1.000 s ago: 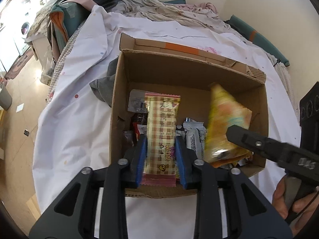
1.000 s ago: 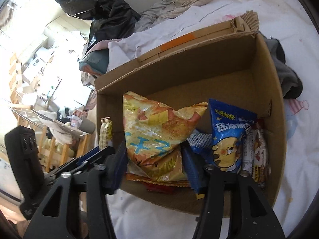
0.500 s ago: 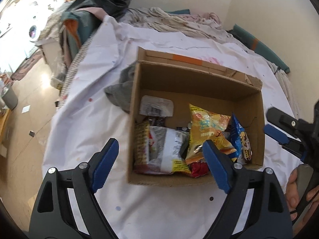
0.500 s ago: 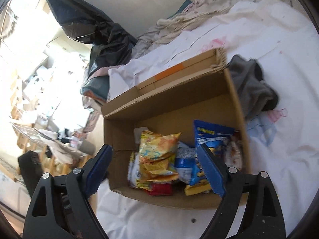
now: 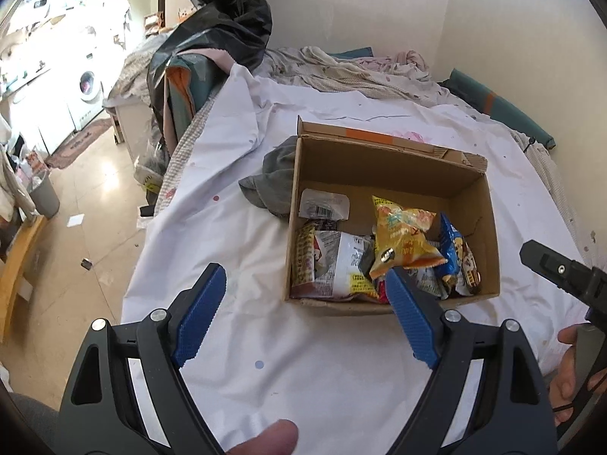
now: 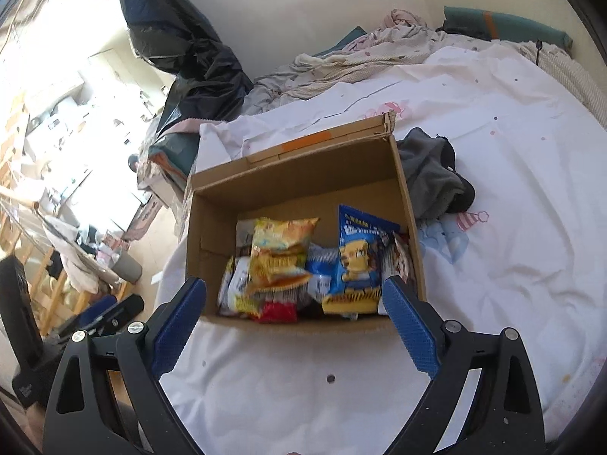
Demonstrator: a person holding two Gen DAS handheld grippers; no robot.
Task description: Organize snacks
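Observation:
An open cardboard box (image 5: pixel 394 163) (image 6: pixel 303 174) sits on a bed with a white sheet. Inside lie several snack packs: a yellow-orange chip bag (image 5: pixel 404 239) (image 6: pixel 280 252), a blue pack with a cartoon tiger (image 5: pixel 455 256) (image 6: pixel 358 261), a white pack (image 5: pixel 341 261) and a silver pack (image 5: pixel 324 206). My left gripper (image 5: pixel 307 311) is open and empty, held back above the sheet before the box. My right gripper (image 6: pixel 294 322) is open and empty, also back from the box's near wall; its black body (image 5: pixel 561 269) shows at the right of the left wrist view.
A grey cloth (image 5: pixel 273 182) (image 6: pixel 432 178) lies against the box's side. Crumpled bedding (image 5: pixel 341 68) and a black plastic bag (image 5: pixel 227 22) lie at the bed's far end. The bed's edge drops to a tiled floor (image 5: pixel 87 197) on the left.
Both grippers let go of their snack packs into the box, opened wide and drew back and up from the box. The packs now lie inside.

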